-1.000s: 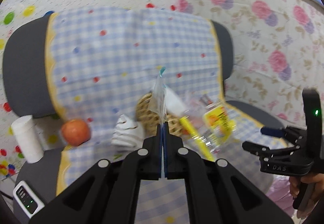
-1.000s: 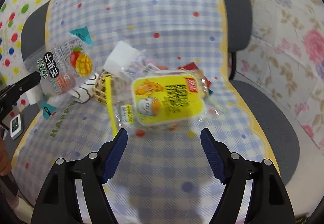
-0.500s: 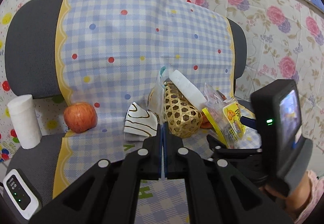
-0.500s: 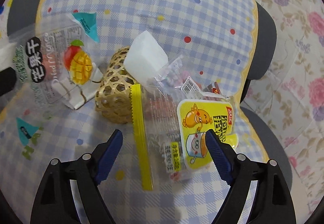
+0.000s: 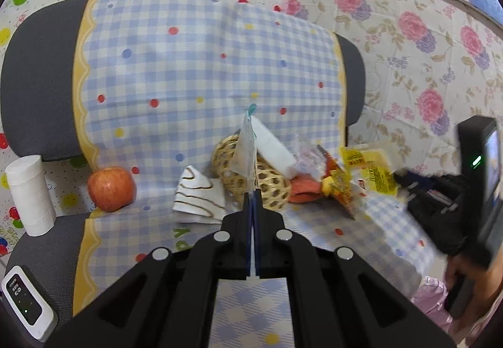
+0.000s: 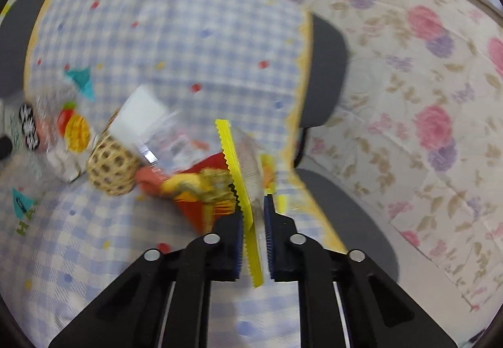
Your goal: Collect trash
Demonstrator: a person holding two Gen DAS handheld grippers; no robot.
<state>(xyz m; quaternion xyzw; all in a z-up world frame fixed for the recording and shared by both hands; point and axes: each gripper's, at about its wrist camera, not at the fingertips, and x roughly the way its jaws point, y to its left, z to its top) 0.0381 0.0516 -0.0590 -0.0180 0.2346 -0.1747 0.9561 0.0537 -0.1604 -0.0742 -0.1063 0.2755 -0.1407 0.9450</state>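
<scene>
My left gripper (image 5: pixel 252 193) is shut on a clear mango snack bag (image 5: pixel 245 149), which stands edge-on above its fingers; the right wrist view shows the bag (image 6: pixel 74 131) blurred at far left. My right gripper (image 6: pixel 253 206) has its jaws closing on a clear wrapper with a yellow serrated edge (image 6: pixel 234 159), which sits between the pads and is lifted off the seat. In the left wrist view the same yellow wrapper (image 5: pixel 367 165) hangs in front of the blurred right gripper (image 5: pixel 405 178). A red and orange wrapper (image 6: pixel 195 187) lies on the checked cloth beside it.
A wicker basket (image 5: pixel 267 184) with a white block (image 5: pixel 272 149) on it lies on its side mid-seat. A swirl-printed napkin (image 5: pixel 198 193) and an apple (image 5: pixel 110 187) lie to its left. A paper roll (image 5: pixel 30 193), a white device (image 5: pixel 26 307) and a pink bag (image 5: pixel 430 300) sit at the edges.
My right gripper went from wide open around the yellow wrapper to closed on it and lifted it to the right, uncovering the red wrapper. The left gripper kept still with the mango bag.
</scene>
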